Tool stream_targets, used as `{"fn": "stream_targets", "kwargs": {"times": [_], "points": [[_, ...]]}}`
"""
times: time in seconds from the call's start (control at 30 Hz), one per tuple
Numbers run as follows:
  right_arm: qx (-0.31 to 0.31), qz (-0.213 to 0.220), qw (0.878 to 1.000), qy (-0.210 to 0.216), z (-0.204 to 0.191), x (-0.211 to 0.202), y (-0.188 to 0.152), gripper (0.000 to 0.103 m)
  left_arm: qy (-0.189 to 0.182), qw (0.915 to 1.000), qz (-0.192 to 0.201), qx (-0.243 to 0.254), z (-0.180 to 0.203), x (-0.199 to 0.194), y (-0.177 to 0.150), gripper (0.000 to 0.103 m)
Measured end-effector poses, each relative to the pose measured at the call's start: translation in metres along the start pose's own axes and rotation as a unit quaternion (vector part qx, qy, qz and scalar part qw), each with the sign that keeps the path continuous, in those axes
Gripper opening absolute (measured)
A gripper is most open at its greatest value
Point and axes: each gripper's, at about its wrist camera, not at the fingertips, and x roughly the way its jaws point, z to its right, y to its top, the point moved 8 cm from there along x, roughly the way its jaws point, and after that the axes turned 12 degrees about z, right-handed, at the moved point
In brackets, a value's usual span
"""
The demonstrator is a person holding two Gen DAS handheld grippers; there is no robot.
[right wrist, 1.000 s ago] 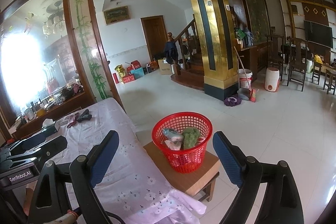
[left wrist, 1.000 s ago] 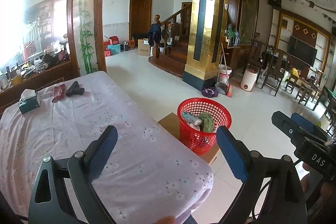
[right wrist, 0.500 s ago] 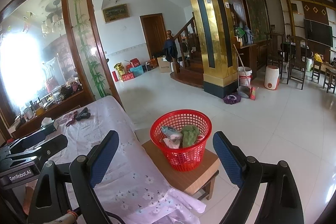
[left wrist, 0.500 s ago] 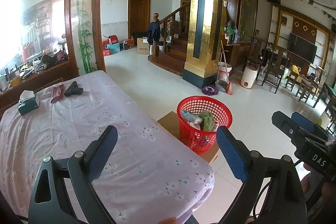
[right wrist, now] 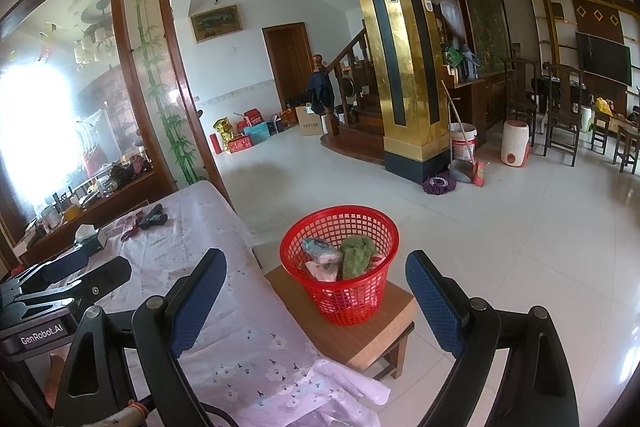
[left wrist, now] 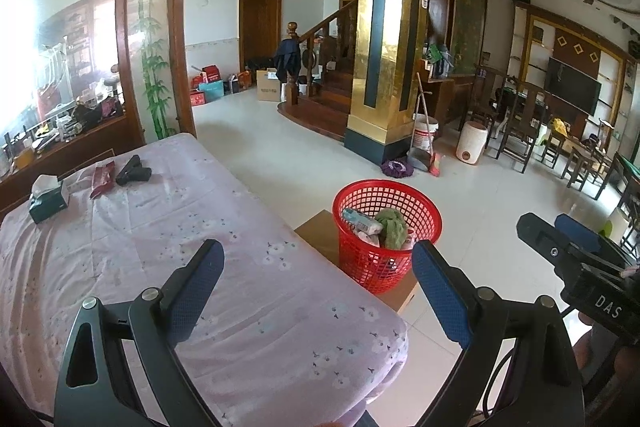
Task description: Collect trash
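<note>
A red mesh basket stands on a low wooden stool beside the table. It holds a green cloth, a wrapped packet and other scraps. My left gripper is open and empty above the table's near corner. My right gripper is open and empty, held just short of the basket. On the far end of the table lie a dark red wrapper, a black object and a tissue box.
The table has a pale purple flowered cloth. A gold pillar, bucket, broom and white bin stand on the tiled floor beyond. Wooden chairs are at the right. A counter with clutter runs along the left.
Both grippers have stayed open and empty. The views have shifted only slightly; the basket sits a little lower in the right wrist view.
</note>
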Motion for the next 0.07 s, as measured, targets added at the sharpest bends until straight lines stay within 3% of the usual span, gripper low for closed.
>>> {"fn": "stream_targets", "kwargs": {"times": [0.07], "points": [[0.003, -0.013, 1.000, 0.005, -0.0032, 0.0092, -0.0071, 0.095, 0.002, 0.9998, -0.015, -0.009, -0.0119, 0.0050, -0.0066, 0.094]]}}
